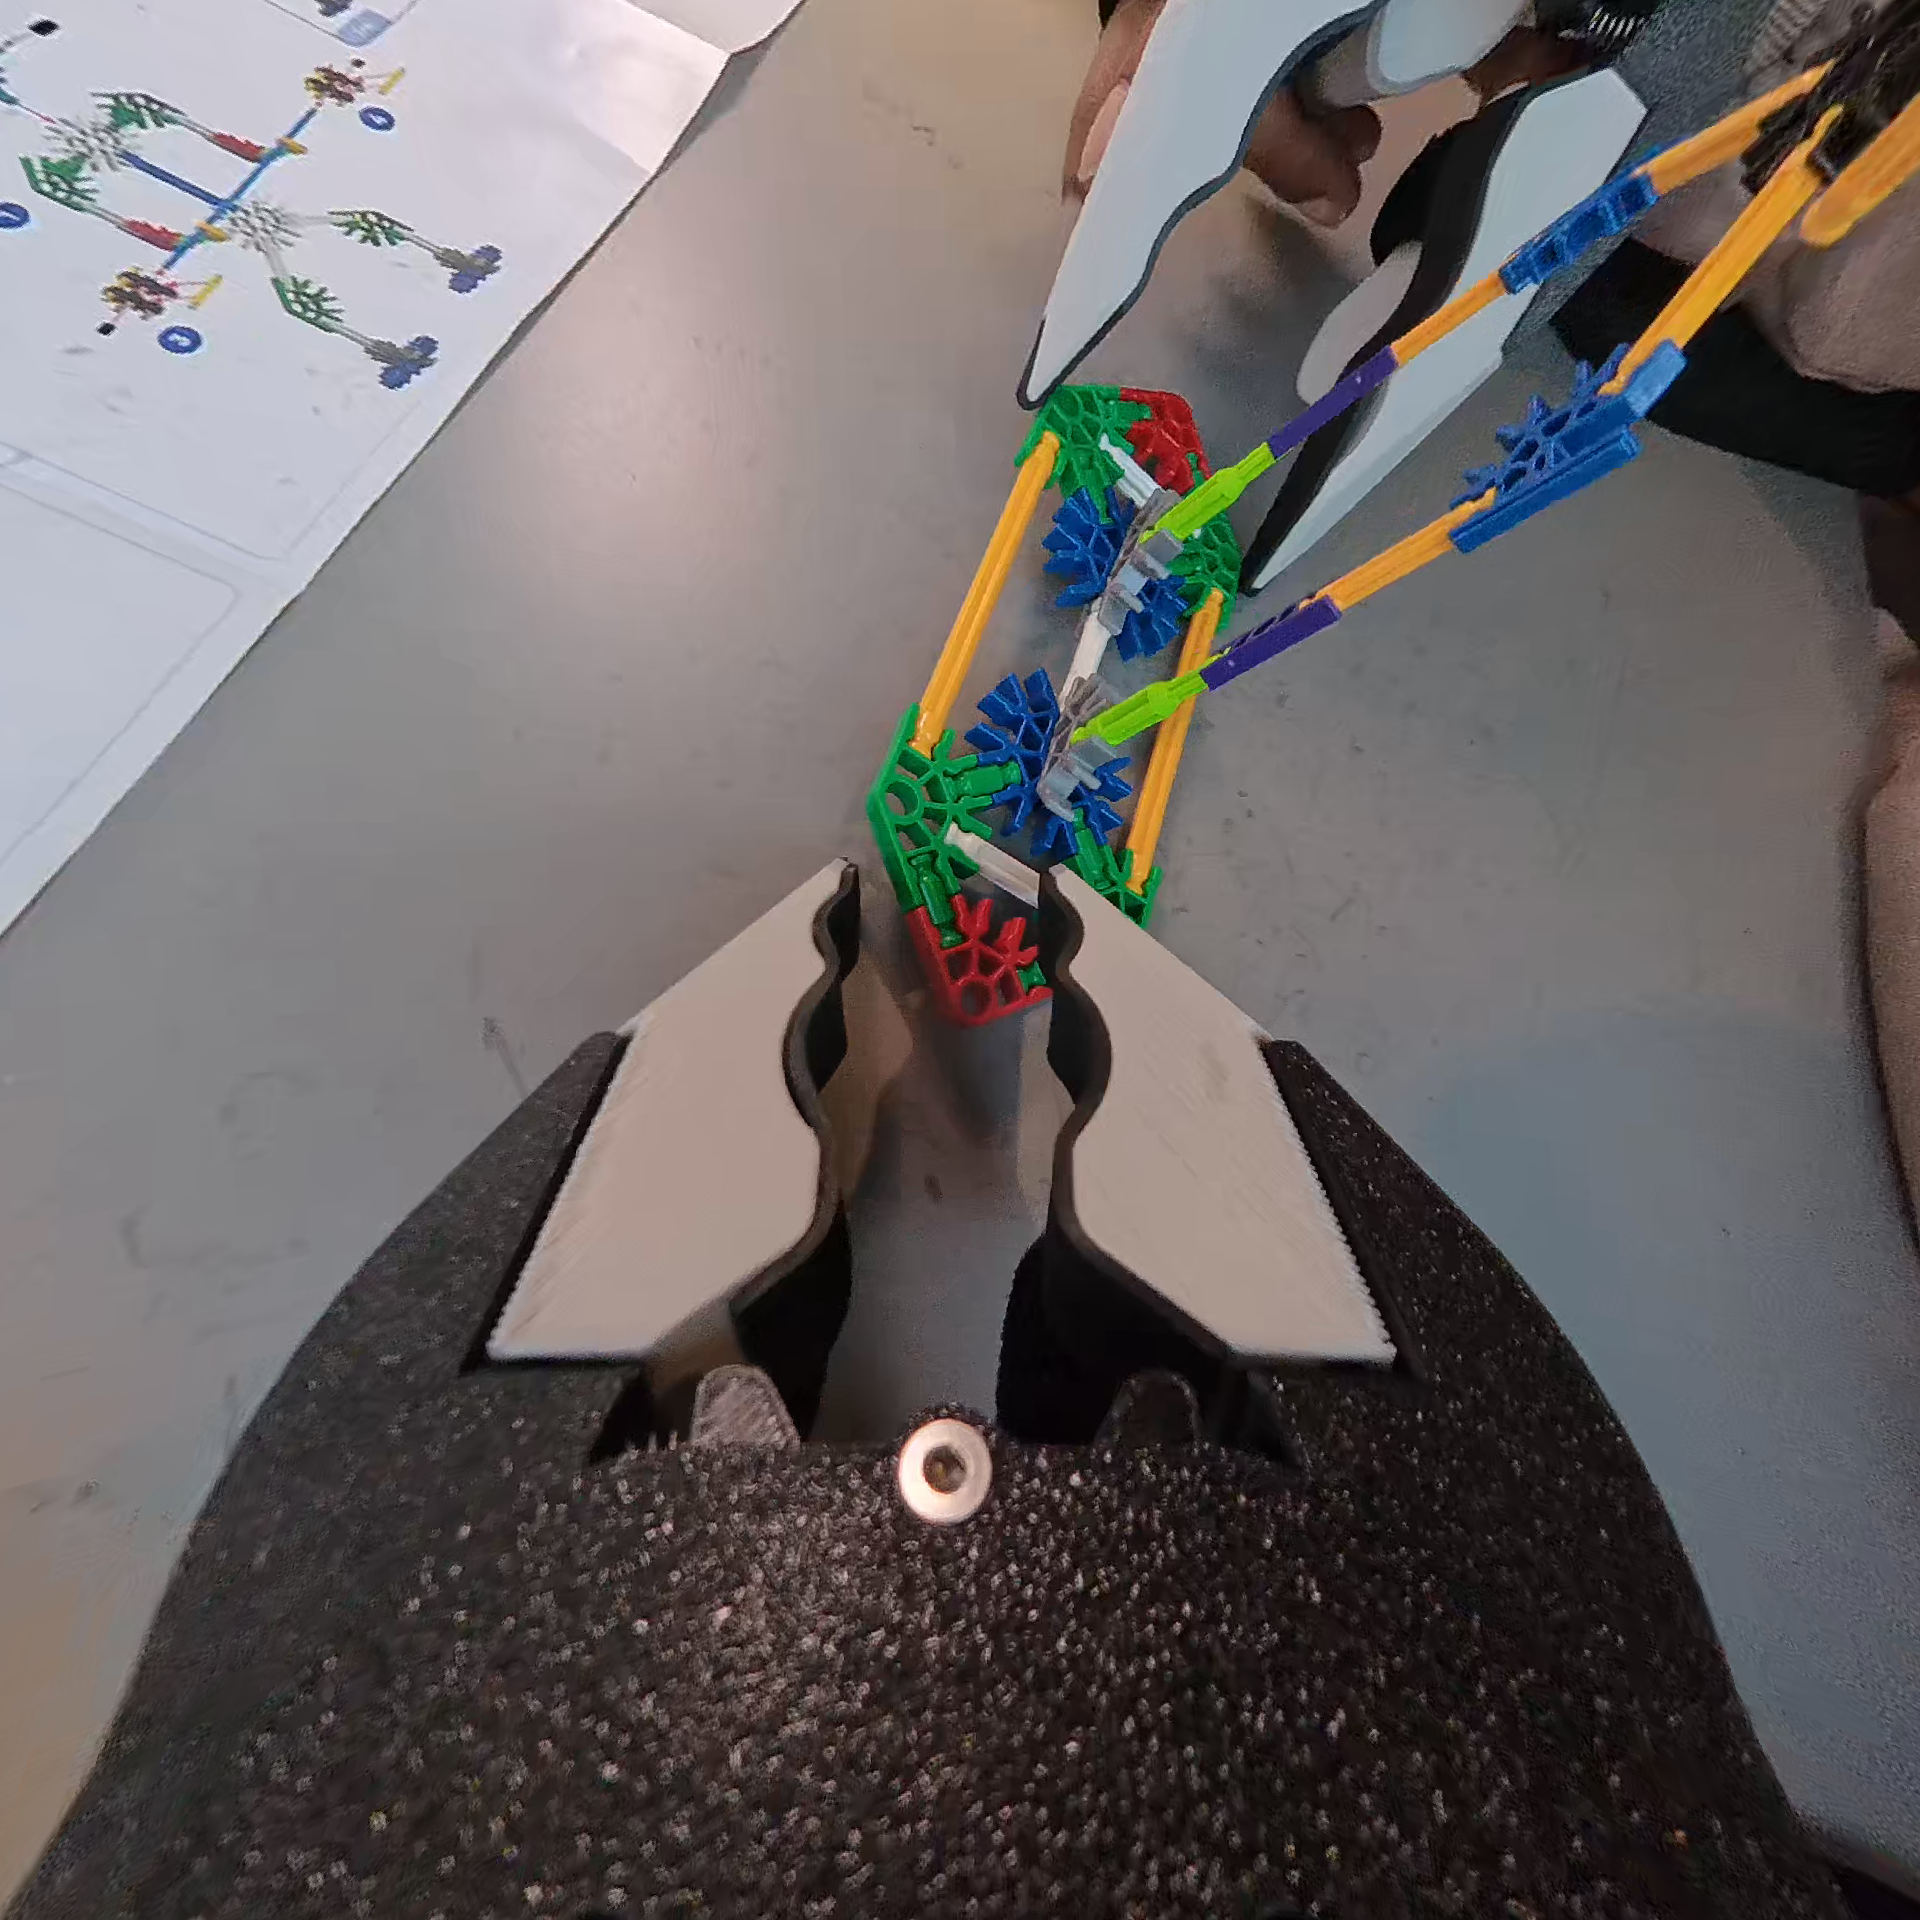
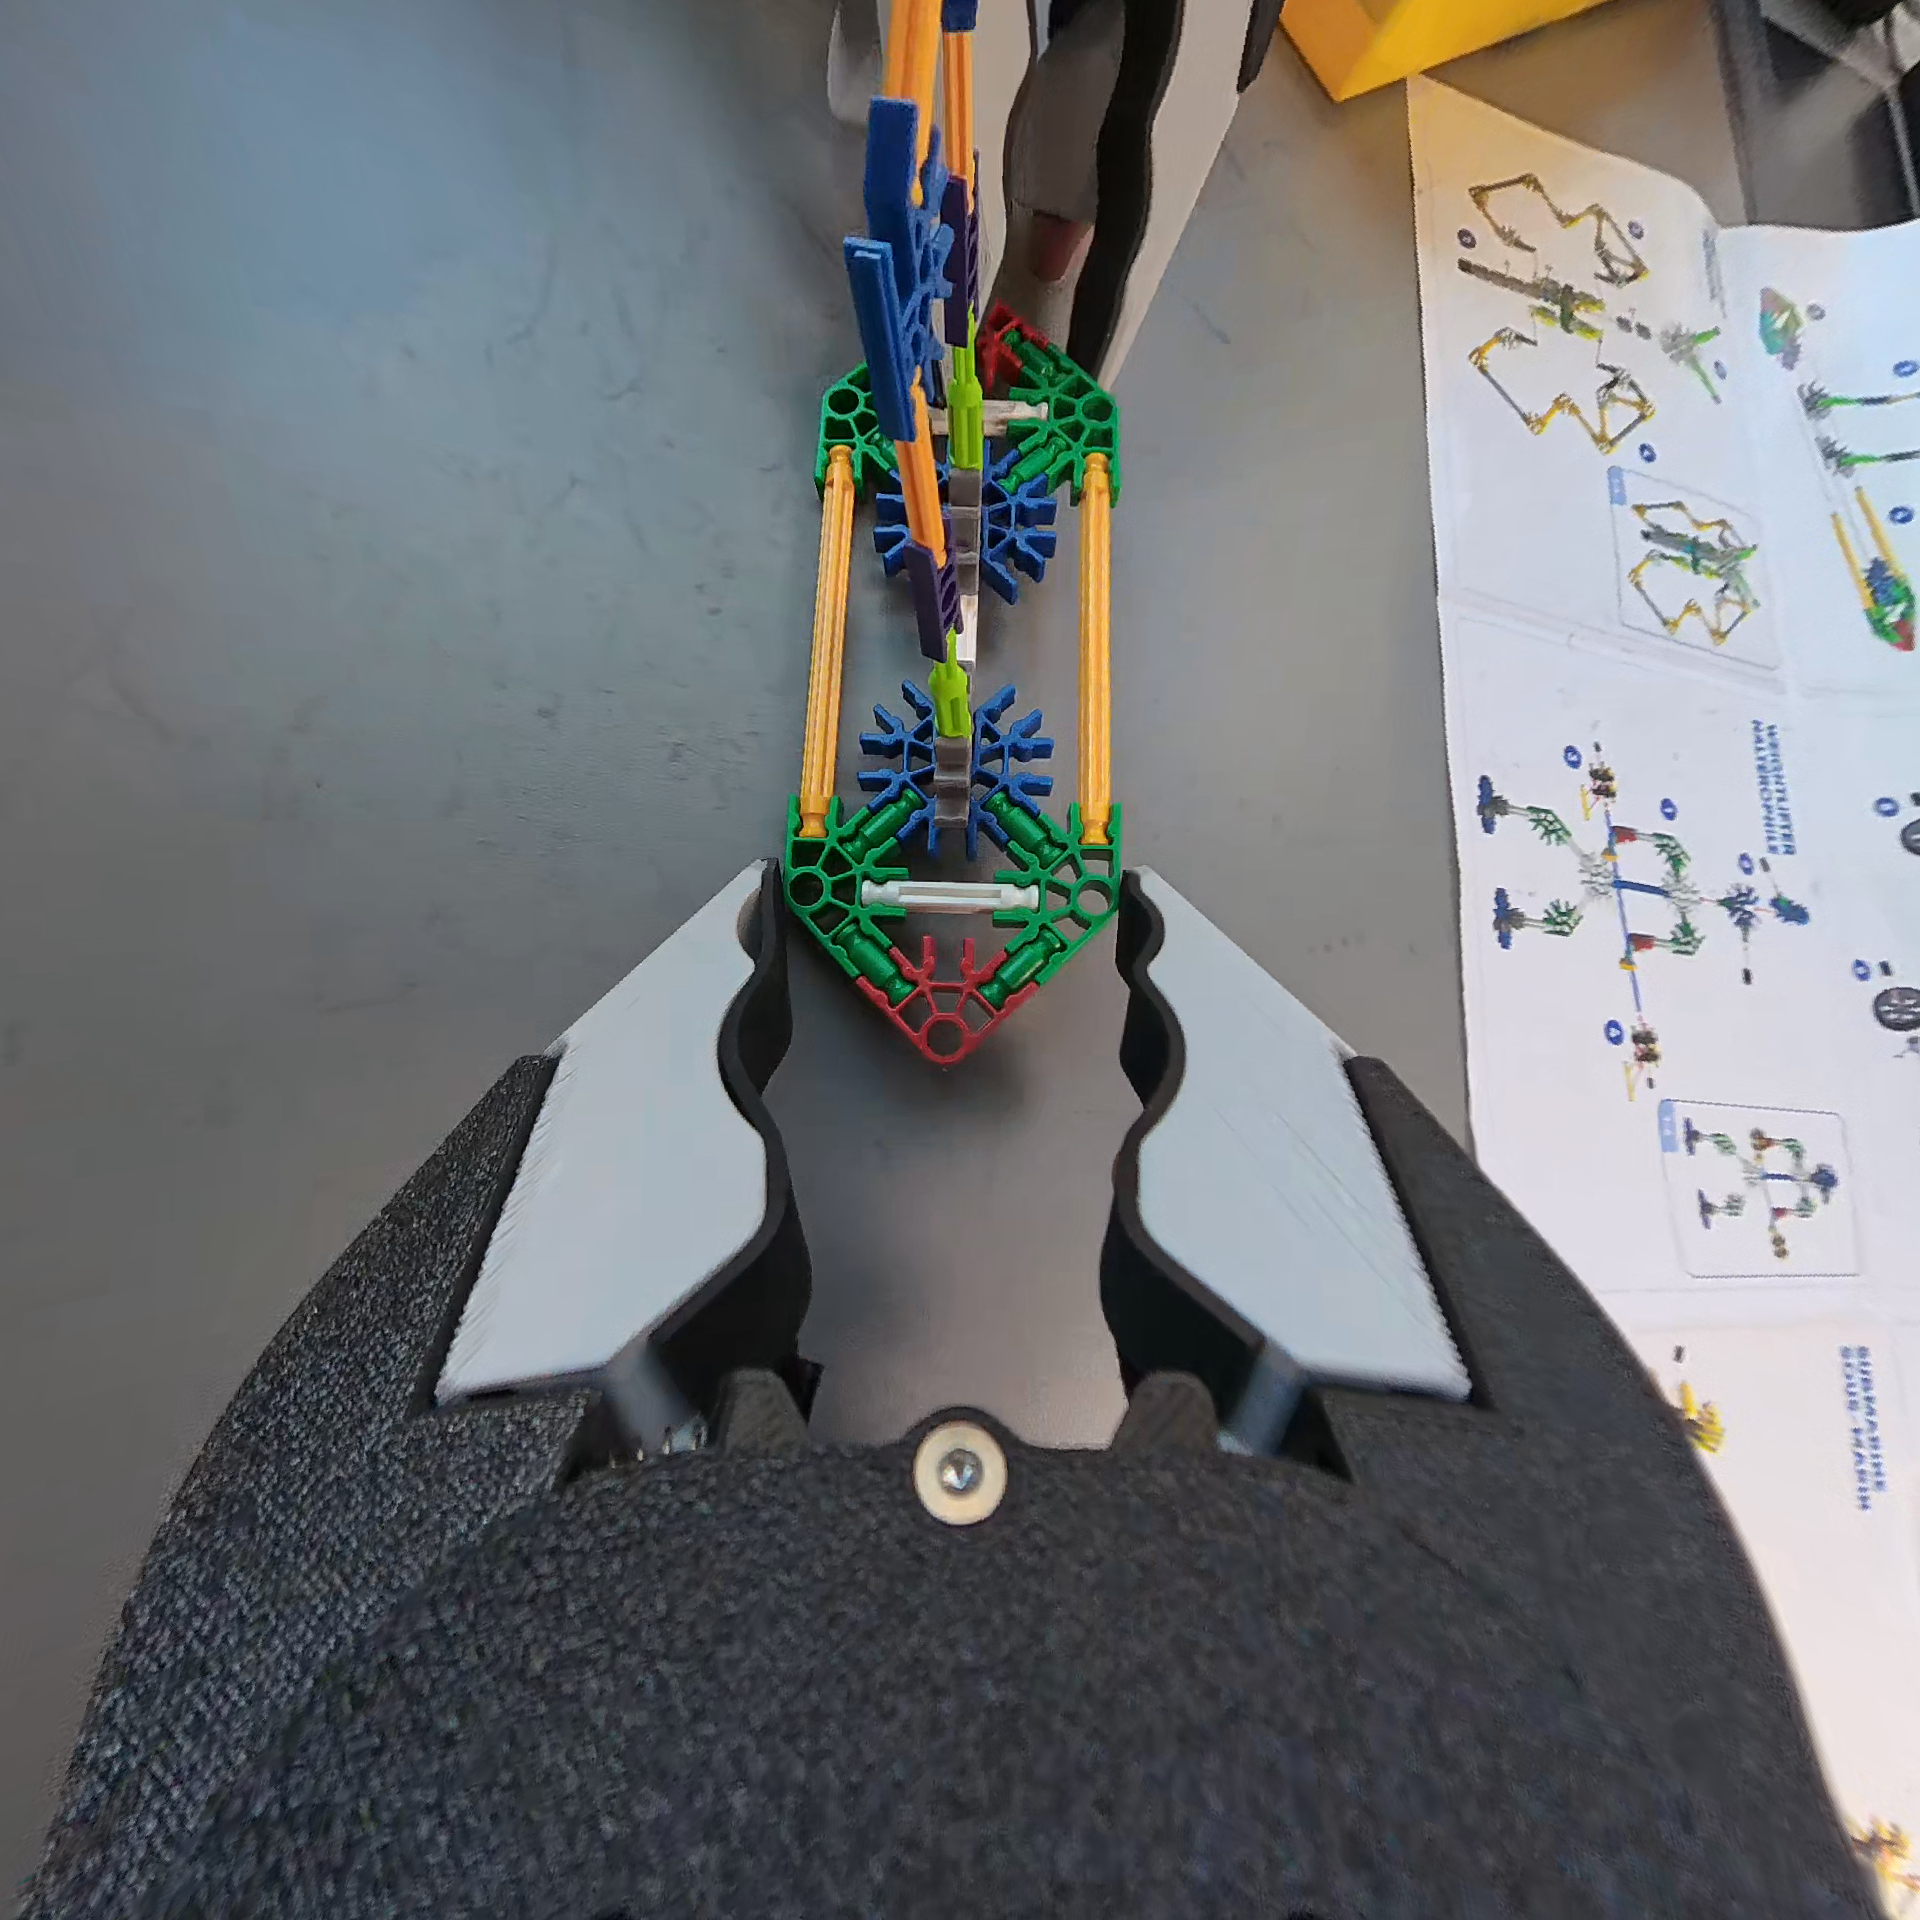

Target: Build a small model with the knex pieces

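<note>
A construction-toy model [image 1: 987,582] lies flat on the grey table [image 1: 623,727]. It has yellow rods, green, red and blue connectors, and two arms [image 1: 1558,457] of lime, purple and yellow pieces rising from its middle. My left gripper [image 1: 948,881] is closed around the near end, with the red connector [image 1: 982,961] between its fingers. My right gripper [image 2: 951,875] grips the model [image 2: 1093,644] at its other end, with both pads against the green connectors. The right gripper also shows in the left wrist view [image 1: 1143,488], and the left gripper in the right wrist view [image 2: 1075,312].
A white instruction sheet [image 1: 260,260] lies on the table beside the model; it also shows in the right wrist view [image 2: 1662,831]. A yellow box [image 2: 1403,42] sits at the far edge. A person's hand [image 1: 1320,156] holds the right gripper. The left gripper's tips are roughly 11 cm from the right gripper's.
</note>
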The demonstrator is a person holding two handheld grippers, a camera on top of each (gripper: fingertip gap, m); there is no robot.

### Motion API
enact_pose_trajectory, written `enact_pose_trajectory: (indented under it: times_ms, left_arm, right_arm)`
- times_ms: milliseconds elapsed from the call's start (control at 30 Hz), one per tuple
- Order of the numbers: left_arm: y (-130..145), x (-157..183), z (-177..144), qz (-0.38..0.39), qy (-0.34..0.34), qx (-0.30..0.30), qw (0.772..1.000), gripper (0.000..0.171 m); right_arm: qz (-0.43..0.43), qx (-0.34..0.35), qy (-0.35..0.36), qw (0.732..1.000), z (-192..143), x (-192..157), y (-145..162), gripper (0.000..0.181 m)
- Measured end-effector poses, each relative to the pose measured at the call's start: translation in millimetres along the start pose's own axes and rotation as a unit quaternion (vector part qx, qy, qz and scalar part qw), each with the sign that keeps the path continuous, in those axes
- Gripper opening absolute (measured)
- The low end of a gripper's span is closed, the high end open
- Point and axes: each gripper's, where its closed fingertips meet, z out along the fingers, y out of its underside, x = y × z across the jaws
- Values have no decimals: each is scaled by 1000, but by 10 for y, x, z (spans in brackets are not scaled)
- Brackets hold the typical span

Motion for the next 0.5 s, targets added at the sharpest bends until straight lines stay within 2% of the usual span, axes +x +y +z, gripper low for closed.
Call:
enact_pose_trajectory:
  times_ms: [167, 333, 467, 500]
  left_arm:
    - [-71, 33, -4, -37, 22, 18, 999, 22]
    - [-313, 158, -116, -96, 93, 91, 987, 13]
    - [-337, 170, -80, -76, 74, 91, 990, 11]
    - [-366, 180, -95, -68, 71, 97, 990, 10]
  right_arm:
    - [-49, -2, 32, 998, -28, 53, 10, 63]
    - [-96, -2, 81, 992, -24, 136, -53, 63]
    - [-136, -10, 121, 983, -23, 198, -83, 61]
    - [-131, 2, 132, 983, -65, 238, -119, 49]
